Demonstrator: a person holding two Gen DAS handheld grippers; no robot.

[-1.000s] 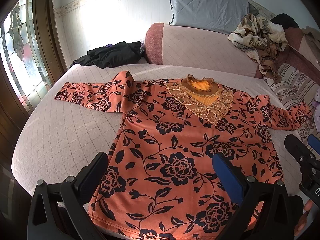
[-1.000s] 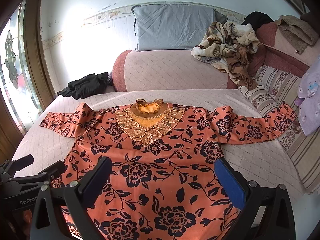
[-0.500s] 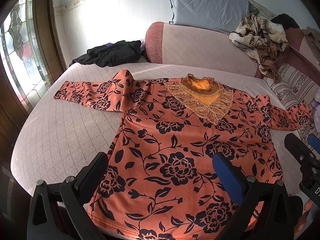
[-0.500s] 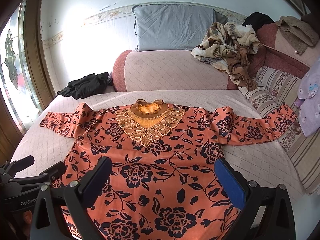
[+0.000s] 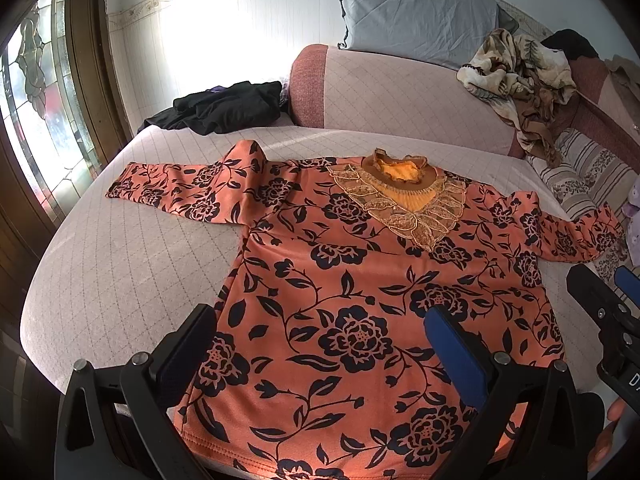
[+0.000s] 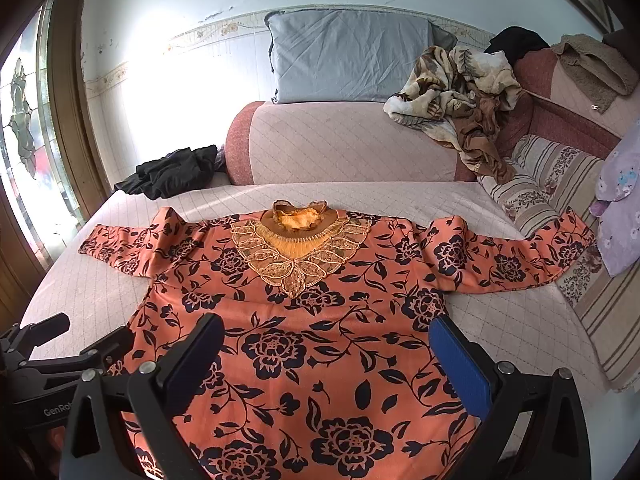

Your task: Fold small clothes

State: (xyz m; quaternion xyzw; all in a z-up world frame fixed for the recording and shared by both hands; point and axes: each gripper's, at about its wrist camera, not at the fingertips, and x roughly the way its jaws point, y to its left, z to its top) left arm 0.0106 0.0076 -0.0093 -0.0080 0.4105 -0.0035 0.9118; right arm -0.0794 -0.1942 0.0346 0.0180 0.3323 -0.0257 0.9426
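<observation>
An orange blouse with black flowers (image 5: 360, 280) lies flat and face up on the pink quilted bed (image 5: 120, 264), both sleeves spread out. Its gold lace collar (image 5: 404, 196) points to the far side. My left gripper (image 5: 320, 340) is open and empty above the hem's left part. My right gripper (image 6: 326, 348) is open and empty above the blouse's lower middle (image 6: 320, 340). The left gripper shows at the lower left of the right wrist view (image 6: 76, 344). The right gripper's fingers (image 5: 600, 300) show at the right edge of the left wrist view.
A black garment (image 5: 224, 106) lies at the far left corner of the bed. A pink bolster (image 6: 340, 140) with a grey pillow (image 6: 348, 60) and a crumpled patterned blanket (image 6: 456, 88) lines the back. Striped cushions (image 6: 560, 184) stand on the right. A stained-glass window (image 5: 36, 120) is on the left.
Both grippers have barely moved; the left wrist view has shifted very slightly. The blouse lies as before and both grippers stay open.
</observation>
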